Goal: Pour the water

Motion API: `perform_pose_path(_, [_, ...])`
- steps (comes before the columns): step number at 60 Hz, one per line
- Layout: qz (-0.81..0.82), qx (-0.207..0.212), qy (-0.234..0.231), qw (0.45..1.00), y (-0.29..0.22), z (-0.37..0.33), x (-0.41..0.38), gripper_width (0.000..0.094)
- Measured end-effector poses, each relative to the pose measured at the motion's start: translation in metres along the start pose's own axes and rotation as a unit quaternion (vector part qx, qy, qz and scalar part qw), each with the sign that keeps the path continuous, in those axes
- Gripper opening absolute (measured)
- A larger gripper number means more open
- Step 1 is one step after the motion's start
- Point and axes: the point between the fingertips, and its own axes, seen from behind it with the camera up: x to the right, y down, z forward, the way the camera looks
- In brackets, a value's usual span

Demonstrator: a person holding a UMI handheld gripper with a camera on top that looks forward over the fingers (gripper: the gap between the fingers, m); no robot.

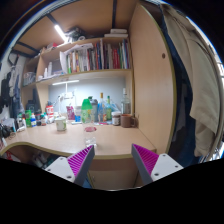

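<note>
The gripper (113, 163) hung open and empty over the near desk (100, 143) edge, pads (82, 160) wide apart. Bottles (88, 110) stood well beyond the fingers at the desk's back, under the bookshelf (95, 58).

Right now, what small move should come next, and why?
Probably move forward toward the bottles at the back of the desk. The gripper is open and empty, its fingers over the desk's front edge, and the bottles stand well beyond them, so nothing is in reach to grasp for pouring.
</note>
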Motion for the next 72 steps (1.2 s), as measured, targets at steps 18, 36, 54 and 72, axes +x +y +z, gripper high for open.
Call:
perform_pose_path(18, [-0.011,-0.010,0.001,1.000,0.002,0.015,-0.007,0.0823])
perform_pose_path(36, [0.002,0.036,-0.051,0.998,-0.015,0.041,-0.039,0.0823])
perform_pose_path(54, [-0.020,0.059,-0.079,0.995,-0.026,0.152,-0.098,0.0818])
perform_pose_path(72, [-0.064,0.056,-0.026,0.996,-0.029,0.255,-0.118,0.0774])
